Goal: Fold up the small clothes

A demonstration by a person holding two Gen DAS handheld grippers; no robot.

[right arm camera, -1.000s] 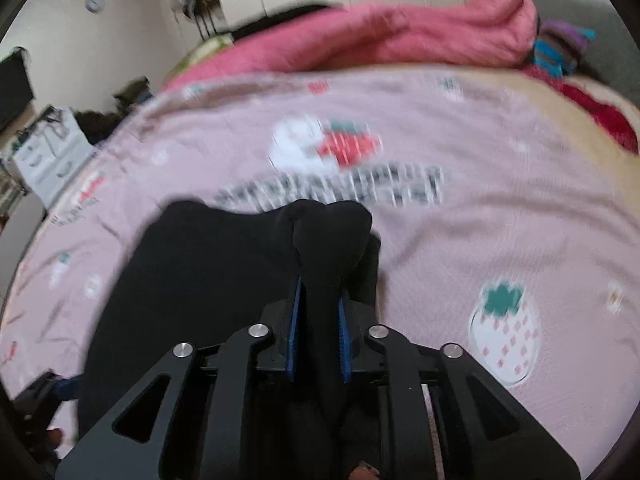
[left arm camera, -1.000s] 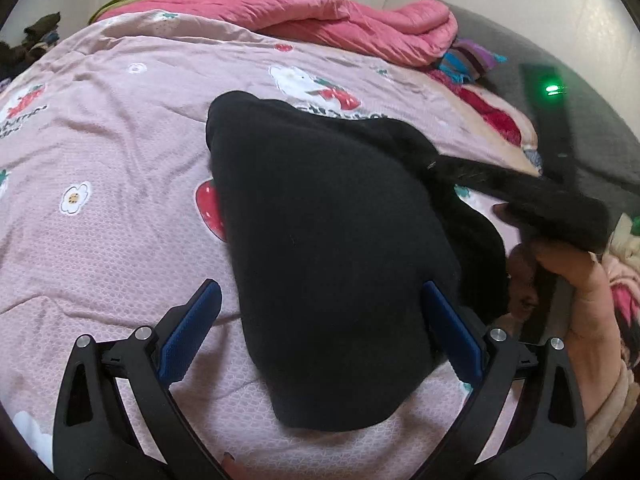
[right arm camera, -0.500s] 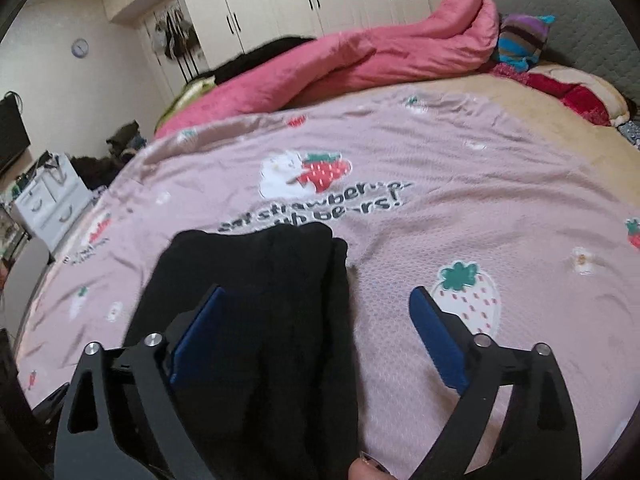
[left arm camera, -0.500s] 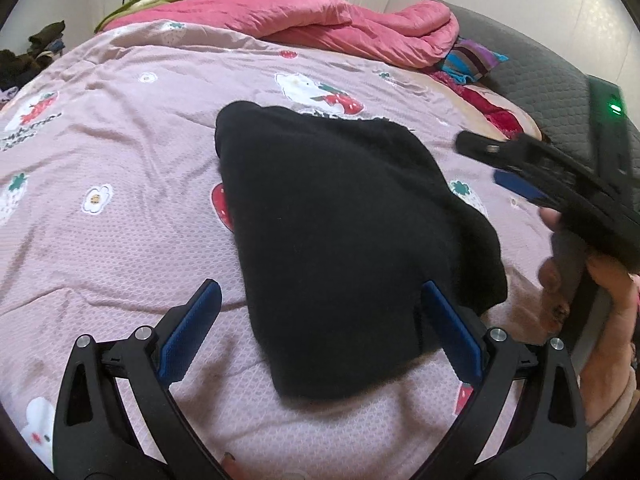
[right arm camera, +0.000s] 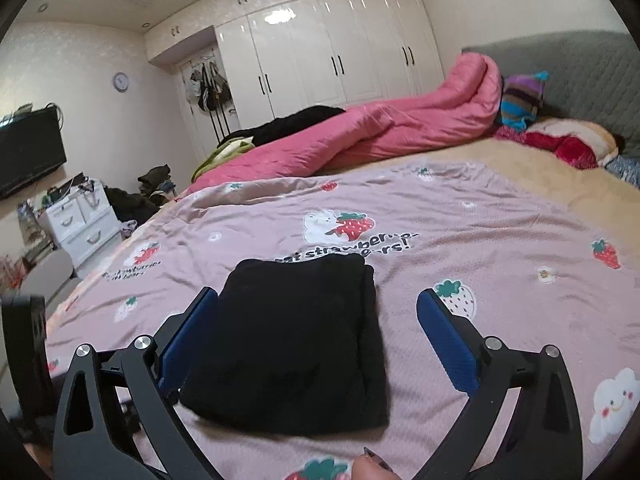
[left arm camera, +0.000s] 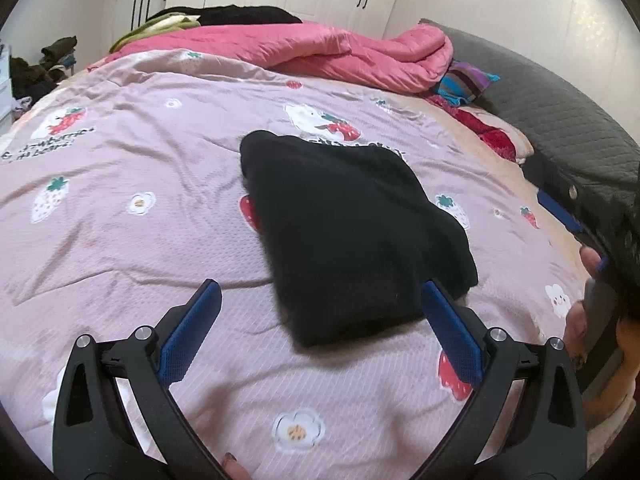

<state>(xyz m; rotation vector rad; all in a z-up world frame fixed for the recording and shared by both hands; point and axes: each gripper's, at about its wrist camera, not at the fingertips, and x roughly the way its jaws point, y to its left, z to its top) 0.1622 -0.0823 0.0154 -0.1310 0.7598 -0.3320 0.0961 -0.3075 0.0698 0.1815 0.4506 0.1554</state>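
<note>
A: So, where's the black knitted garment [right arm camera: 296, 340] now?

B: Lying folded on the pink strawberry-print bedsheet [left arm camera: 120, 208], a thick rectangle w/ stacked layers showing along its 3 o'clock edge in the right wrist view. Nothing's holding it.

A: Grippers?

B: Right gripper [right arm camera: 318, 340] has just been opening; blue pads stand wide apart, clear of the cloth, which shows between them but untouched. Left gripper [left arm camera: 320, 328] is spread wide too, nothing clamped, hovering at the garment's 6 o'clock end.

A: Fold looks done?

B: Prob. mostly. In the left wrist view a lower layer sticks out past the top one at about 4 o'clock, so edges aren't flush.

A: How to finish it well?

B: My take: if another fold's wanted, pinch both layers tog. at a near corner, not just the top one, else the stack slides apart. Knit is soft and bulky, so lift low and lay it over slowly. Otherwise just nudge the stray 4 o'clock edge in and press flat.

A: Anything nearby to mind?

B: Crumpled pink quilt [right arm camera: 400, 132] sits well apart at 12 o'clock. The person's right hand [left arm camera: 584, 320] shows at 3 o'clock of the left view.
</note>
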